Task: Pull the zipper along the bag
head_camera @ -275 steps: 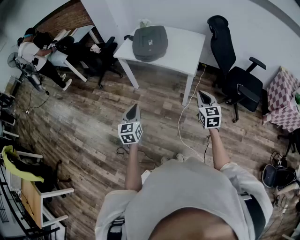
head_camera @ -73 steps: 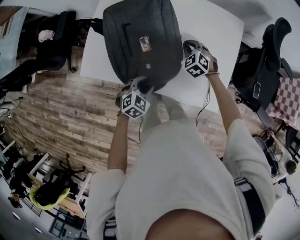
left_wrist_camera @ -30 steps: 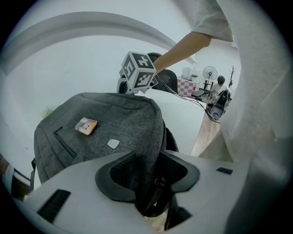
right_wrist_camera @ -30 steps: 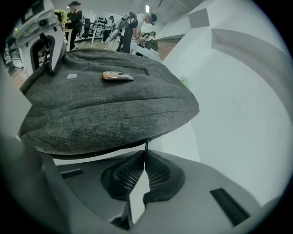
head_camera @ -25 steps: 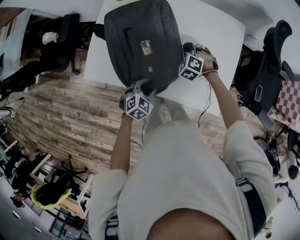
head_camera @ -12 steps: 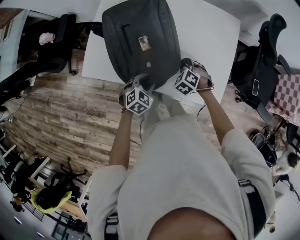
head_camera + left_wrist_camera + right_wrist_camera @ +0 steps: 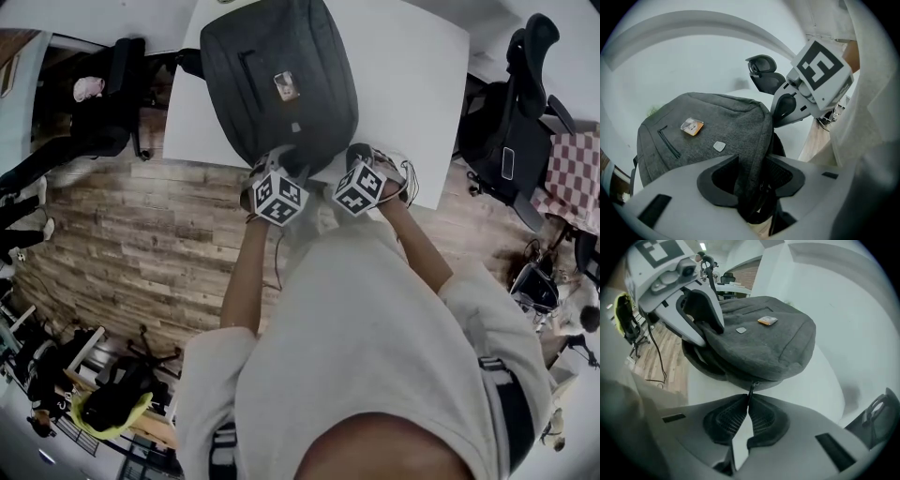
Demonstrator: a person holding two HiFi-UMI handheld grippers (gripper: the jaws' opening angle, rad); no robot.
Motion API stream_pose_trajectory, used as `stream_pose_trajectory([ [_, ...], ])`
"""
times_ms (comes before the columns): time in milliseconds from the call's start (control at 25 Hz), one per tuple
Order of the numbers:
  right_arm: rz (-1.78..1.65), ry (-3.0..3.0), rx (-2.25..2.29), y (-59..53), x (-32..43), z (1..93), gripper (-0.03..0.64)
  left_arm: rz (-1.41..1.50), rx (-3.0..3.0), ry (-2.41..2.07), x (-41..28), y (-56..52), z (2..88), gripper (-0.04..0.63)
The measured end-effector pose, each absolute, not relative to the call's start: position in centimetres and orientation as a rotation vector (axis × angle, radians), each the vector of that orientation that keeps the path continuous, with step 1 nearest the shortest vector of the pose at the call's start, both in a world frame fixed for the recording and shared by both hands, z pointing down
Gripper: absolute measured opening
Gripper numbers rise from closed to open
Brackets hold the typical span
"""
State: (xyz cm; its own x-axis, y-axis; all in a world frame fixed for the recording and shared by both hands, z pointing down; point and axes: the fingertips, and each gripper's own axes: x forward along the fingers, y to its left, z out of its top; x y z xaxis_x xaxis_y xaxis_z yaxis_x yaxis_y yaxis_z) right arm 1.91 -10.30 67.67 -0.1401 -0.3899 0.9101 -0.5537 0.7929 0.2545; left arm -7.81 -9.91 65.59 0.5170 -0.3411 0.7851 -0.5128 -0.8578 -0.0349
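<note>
On white table point(image 7: 412, 75) by office chair point(image 7: 511, 103): left gripper point(image 7: 757, 176) clamped on bag point(image 7: 281, 56), right gripper point(image 7: 747, 411) on zipper pull point(image 7: 750, 391).

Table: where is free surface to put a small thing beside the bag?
Right of the bag, the table is bare to its right edge, near the chair. A narrower bare strip runs along the bag's left side. The near edge is crowded: the left claw grips the bag, the right claw its zipper pull.

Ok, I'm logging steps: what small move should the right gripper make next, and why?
Probably slide the right gripper along the edge of the bag toward the left gripper: it pinches the zipper pull, and the left one clamps the bag.
</note>
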Motion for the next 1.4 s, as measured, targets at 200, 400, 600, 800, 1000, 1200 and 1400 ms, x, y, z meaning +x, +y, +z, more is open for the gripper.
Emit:
stream_pose_trajectory([
  [200,0.207,-1.776,0.718,-8.4,-0.2,67.4,0.026,1.255,2.557,-0.728,-7.8,-9.9,65.4,0.181],
  [400,0.227,-1.788,0.683,-6.5,-3.0,67.7,0.034,1.254,2.561,-0.721,-7.7,-9.7,65.4,0.183],
  [600,0.270,-1.812,0.686,-7.1,-2.6,67.7,0.018,1.246,2.605,-0.704,-7.4,-9.4,65.0,0.186],
  [800,0.237,-1.834,0.663,-7.4,-2.0,67.3,0.017,1.295,2.767,-0.726,-9.0,-8.2,63.1,0.215],
  [1000,0.254,-1.849,0.658,-7.5,-1.9,67.4,0.017,1.424,2.821,-0.678,-13.7,-7.1,62.6,0.227],
  [1200,0.249,-1.854,0.644,-7.4,-1.7,67.4,0.017,1.687,2.851,-0.534,-15.1,-6.7,64.7,0.225],
  [1400,0.260,-1.829,0.670,-8.2,0.0,67.3,0.017,1.706,2.902,-0.453,-12.8,-6.8,64.9,0.199],
])
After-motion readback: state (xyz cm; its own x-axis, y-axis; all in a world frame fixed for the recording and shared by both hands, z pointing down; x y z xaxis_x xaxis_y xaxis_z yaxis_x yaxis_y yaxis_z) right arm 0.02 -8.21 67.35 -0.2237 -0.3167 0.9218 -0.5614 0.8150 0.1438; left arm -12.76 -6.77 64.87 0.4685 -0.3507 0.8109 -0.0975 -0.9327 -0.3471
